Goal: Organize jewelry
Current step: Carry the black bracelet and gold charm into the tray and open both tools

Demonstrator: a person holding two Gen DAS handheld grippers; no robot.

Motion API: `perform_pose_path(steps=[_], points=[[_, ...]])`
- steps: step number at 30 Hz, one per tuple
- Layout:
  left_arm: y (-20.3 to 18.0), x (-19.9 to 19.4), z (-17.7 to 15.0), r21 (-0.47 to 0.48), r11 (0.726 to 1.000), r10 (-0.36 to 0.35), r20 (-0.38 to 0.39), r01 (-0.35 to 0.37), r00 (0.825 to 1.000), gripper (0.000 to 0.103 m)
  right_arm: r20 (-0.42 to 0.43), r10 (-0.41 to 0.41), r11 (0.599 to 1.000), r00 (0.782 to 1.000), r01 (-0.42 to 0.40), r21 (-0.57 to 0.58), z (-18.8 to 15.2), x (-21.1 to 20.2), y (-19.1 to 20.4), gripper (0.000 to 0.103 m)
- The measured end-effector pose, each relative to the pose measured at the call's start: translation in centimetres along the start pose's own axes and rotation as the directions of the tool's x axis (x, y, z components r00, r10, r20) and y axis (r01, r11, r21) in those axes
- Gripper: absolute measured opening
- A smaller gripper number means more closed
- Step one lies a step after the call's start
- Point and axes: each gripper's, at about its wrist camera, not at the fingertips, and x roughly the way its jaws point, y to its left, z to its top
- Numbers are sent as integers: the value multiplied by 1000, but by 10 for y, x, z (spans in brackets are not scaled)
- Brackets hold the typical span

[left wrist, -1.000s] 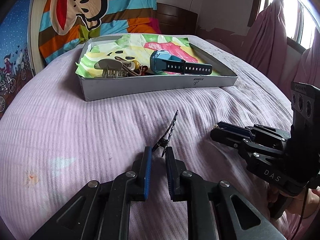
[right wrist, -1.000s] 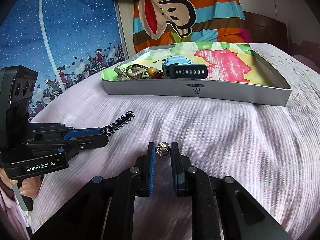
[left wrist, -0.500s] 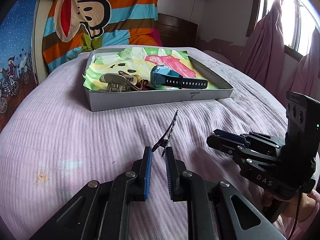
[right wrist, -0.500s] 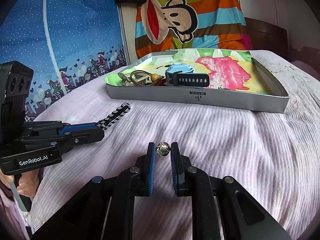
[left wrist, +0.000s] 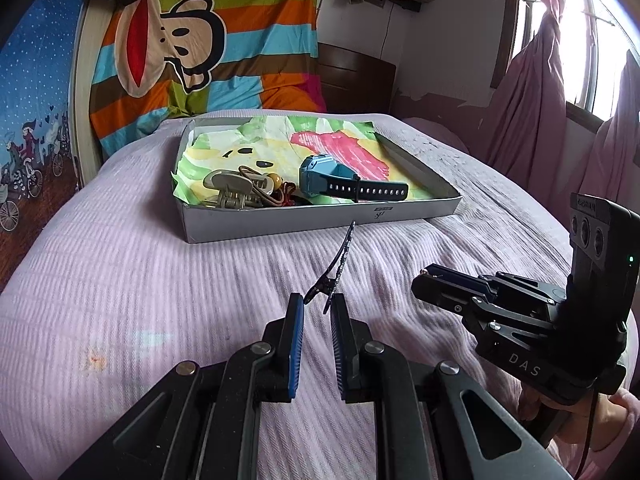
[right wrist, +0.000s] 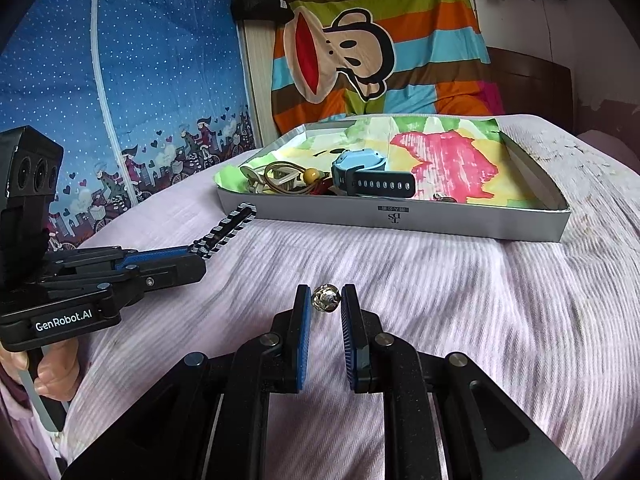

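box (left wrist: 280, 226) farther, higher in both views.

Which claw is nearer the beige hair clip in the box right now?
Left. The left claw, holding a black clip, sits nearly straight before the beige hair clip; the right claw, holding a bead, is farther right.

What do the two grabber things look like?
Both are black, with blue ribbed pads inside the fingers. The left gripper says GenRobot.AI in white; the right gripper says DAS, shows a green light and trails a thin black cable. A pink sleeve shows.
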Motion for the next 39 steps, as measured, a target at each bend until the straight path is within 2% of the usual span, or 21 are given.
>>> perform_pose_path(steps=[16, 21, 27, 31, 39], points=[[4, -2, 16, -25, 1000, -11, 59, 13, 998, 13, 43, -1, 1000, 999, 2, -12, 8, -3, 2, 13], [5, 1, 35, -43, 999, -10, 83, 13, 996, 13, 69, -6, 1000, 998, 8, -21, 20, -6, -1, 13], [0, 21, 68, -46, 999, 16, 95, -12, 995, 13, 107, -48, 999, 993, 49, -5, 52, -7, -23, 14], [-1, 42, 89, -58, 997, 54, 79, -49, 995, 13, 101, -92, 996, 991, 91, 16, 73, 2, -44, 13], [-2, 82, 107, -71, 991, 109, -31, -111, 994, 13, 11, -141, 986, 990, 140, 86, 95, 41, -74, 13]])
